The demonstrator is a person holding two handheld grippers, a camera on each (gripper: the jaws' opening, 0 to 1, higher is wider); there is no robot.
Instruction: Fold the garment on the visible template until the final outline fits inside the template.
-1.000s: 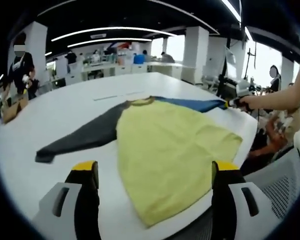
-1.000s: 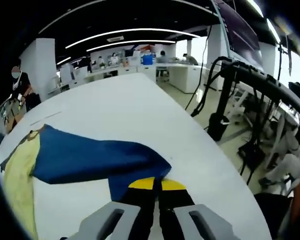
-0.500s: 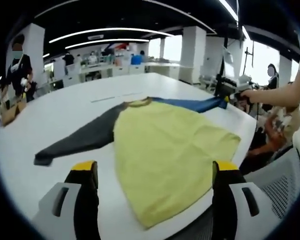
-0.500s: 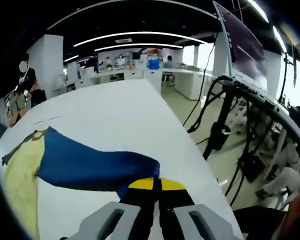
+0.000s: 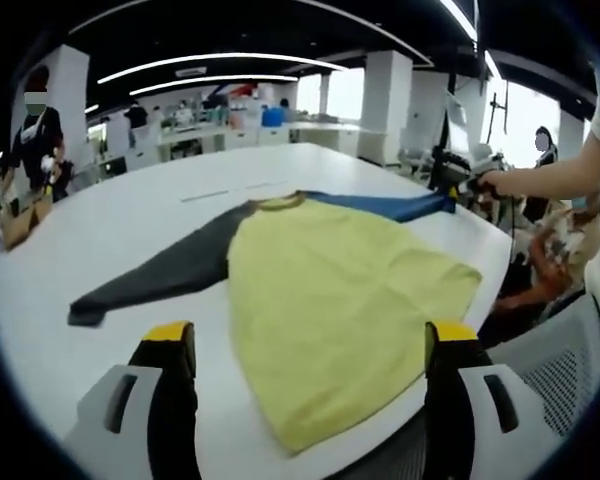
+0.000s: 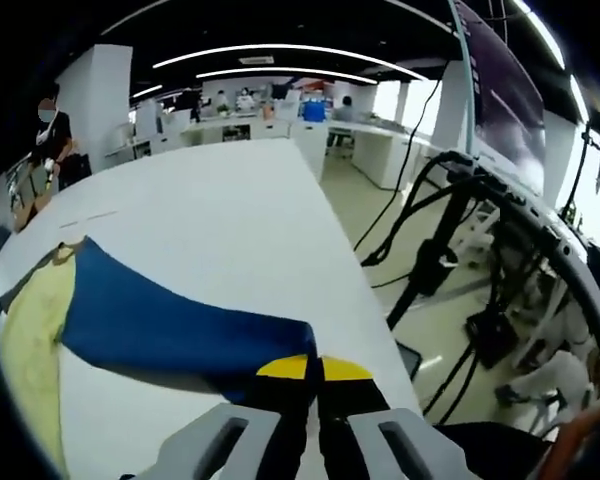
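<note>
Holding the cuff of the blue sleeve in the right gripper, you have the sleeve drawn out straight toward the table edge; the jaws are pressed together on the fabric with no gap between the yellow pads. The garment lies flat on the white table, yellow body facing up, with the grey sleeve stretched out to the opposite side and the collar pointing away from the left gripper. The left gripper hovers just short of the hem, jaws spread wide and empty.

No template outline can be made out on the table surface in either view, so treat the body panel as your reference until you can see one.

To execute the sleeve fold well:

1. Keep the right jaws closed on the cuff. Lift only enough for the sleeve to clear the table; excess height is likely to drag the shoulder and shift the body.
2. Carry the cuff in an arc across the chest so that the fold line falls at the shoulder seam, parallel to the side edge of the body.
3. Lower the cuff onto the yellow panel before you release, then withdraw along the sleeve axis to avoid pulling it askew.
4. If the body starts to slide, press the left gripper down on the hem as an anchor.

Note that the cuff sits near the table edge in the right gripper view; do not let slack fabric fall over it.
</note>
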